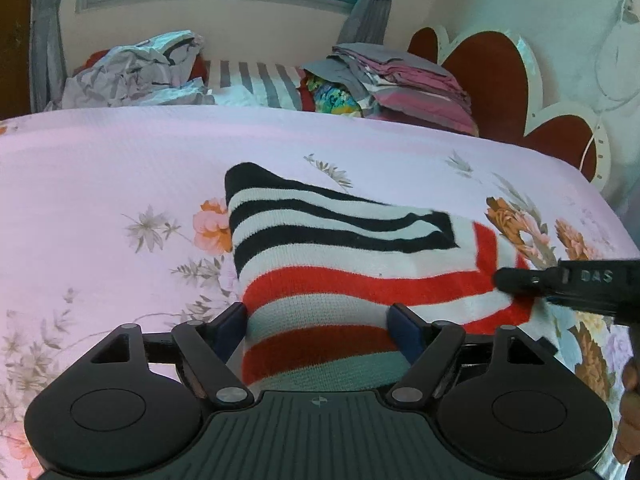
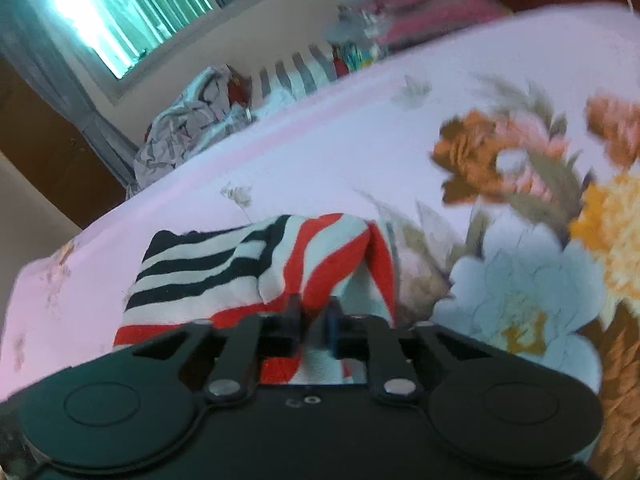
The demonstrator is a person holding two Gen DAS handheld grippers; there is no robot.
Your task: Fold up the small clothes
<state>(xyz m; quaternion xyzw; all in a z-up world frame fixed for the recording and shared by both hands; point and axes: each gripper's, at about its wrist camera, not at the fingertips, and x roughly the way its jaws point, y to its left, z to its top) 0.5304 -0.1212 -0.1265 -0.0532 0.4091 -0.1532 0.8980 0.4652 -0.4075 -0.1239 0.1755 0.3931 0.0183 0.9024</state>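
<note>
The small knitted garment striped in black, red and white (image 1: 320, 264) lies on the pink floral bedsheet (image 1: 100, 168). The left gripper (image 1: 318, 326) straddles its near edge, jaws spread and released. The right gripper (image 2: 314, 314) is clenched on a raised red-striped fold.

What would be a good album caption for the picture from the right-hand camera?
Right gripper pinches a fold of the red, black and white striped knit garment on a pink floral bedsheet.
</note>
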